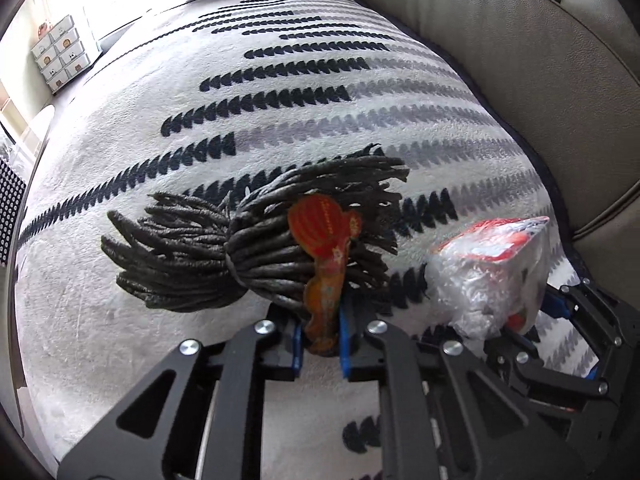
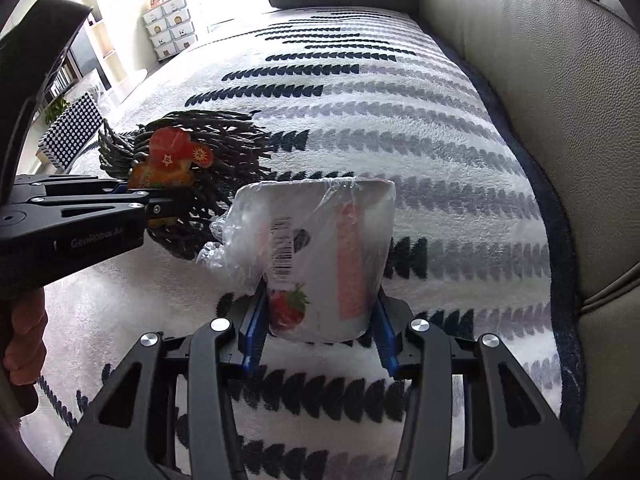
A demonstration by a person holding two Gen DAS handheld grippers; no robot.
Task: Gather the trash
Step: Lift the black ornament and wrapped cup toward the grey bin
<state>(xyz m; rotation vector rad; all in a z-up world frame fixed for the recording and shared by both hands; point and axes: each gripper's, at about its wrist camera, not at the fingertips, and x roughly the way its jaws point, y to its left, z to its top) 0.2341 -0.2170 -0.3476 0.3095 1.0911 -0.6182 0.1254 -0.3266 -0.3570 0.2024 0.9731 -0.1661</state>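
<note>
Left gripper [image 1: 322,344] fingers pinch orange wrapper [image 1: 326,264] mid-frame beside black tassel [image 1: 240,240]; right gripper [image 2: 318,336] pinches plastic-wrapped strawberry cup [image 2: 320,256] over blanket [image 2: 420,140]. Lift both straight, keep squeeze firm.

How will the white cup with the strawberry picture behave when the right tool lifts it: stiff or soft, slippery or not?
The cup, gripped by the right tool, is probably light and thin-walled, so hard squeezing may dent it. The crinkled clear film around it looks slippery and loose; it may shift or rustle.
</note>
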